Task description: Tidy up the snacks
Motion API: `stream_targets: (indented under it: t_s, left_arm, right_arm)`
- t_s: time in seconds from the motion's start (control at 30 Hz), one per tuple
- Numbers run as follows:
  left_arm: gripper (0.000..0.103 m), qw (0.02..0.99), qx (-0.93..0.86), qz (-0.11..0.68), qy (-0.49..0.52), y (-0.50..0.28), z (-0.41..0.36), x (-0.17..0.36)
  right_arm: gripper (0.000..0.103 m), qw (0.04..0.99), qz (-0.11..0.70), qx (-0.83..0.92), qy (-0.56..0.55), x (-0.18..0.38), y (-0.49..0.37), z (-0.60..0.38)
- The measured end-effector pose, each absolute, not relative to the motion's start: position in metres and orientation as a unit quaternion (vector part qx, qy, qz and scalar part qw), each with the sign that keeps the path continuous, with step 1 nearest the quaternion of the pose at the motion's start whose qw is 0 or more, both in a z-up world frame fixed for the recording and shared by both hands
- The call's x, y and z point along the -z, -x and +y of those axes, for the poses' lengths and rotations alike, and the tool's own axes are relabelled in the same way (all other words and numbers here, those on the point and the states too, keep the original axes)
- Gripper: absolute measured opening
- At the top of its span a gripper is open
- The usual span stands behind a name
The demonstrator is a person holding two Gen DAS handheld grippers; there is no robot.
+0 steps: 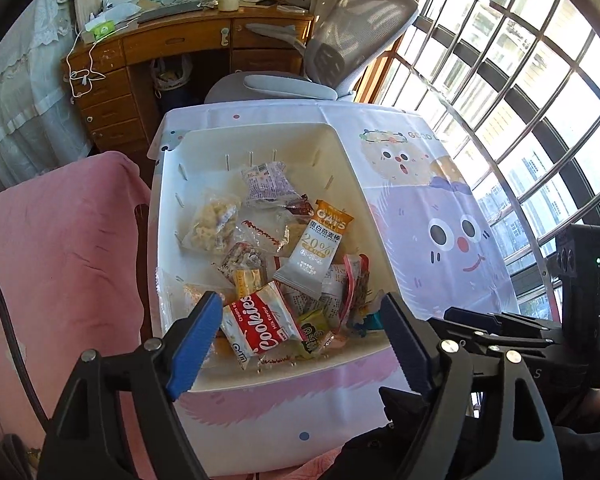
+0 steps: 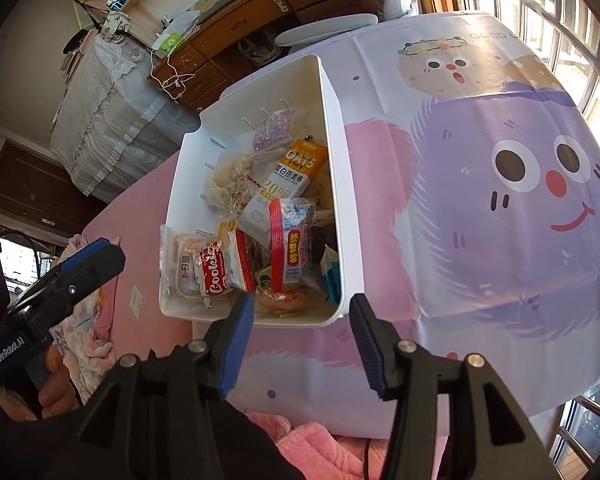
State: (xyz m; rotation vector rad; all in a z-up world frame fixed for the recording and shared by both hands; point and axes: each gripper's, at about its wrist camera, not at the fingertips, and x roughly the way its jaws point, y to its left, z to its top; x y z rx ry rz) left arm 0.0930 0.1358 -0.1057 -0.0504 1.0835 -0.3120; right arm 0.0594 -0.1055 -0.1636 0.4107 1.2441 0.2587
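One cartoon-printed cloth worktop (image 2: 500, 200) carries our white plastic bin (image 1: 172, 240), filled with light, crinkly, slippery snack packets; the red-and-white cookies packet (image 1: 260, 326) is best pinched by its sealed edge. Our left gripper (image 1: 300, 344) and right gripper (image 2: 300, 344) hover above the bin's near rim, both parted and empty.

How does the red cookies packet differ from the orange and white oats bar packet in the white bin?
The cookies packet is mostly red with white script; the oats bar packet is white with an orange top. The cookies packet lies near the bin's front wall, the oats bar packet nearer the middle. Both are sealed and lie on other snacks.
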Motion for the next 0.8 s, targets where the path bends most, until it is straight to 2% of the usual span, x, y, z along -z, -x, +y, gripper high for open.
stream_targets:
  t_s: [0.23, 0.43, 0.6, 0.67, 0.8]
  left_arm:
    - [0.080, 0.858, 0.083, 0.504, 0.049, -0.074, 0.110, 0.096]
    - [0.081, 0.857, 0.091, 0.503, 0.072, -0.043, 0.071, 0.087]
    - [0.090, 0.860, 0.101, 0.496, 0.068, -0.014, 0.039, 0.071]
    - [0.098, 0.862, 0.099, 0.493, 0.061, -0.004, 0.028, 0.064]
    - [0.102, 0.867, 0.089, 0.489, 0.049, 0.012, 0.013, 0.045]
  right_arm:
    - [0.075, 0.785, 0.587, -0.110, -0.168, 0.160, -0.035, -0.146]
    - [0.083, 0.799, 0.577, -0.098, -0.138, 0.147, -0.006, -0.190]
    - [0.088, 0.817, 0.561, -0.103, -0.089, 0.126, 0.020, -0.213]
    - [0.089, 0.825, 0.550, -0.108, -0.072, 0.114, 0.029, -0.222]
    - [0.095, 0.837, 0.533, -0.110, -0.052, 0.084, 0.044, -0.232]
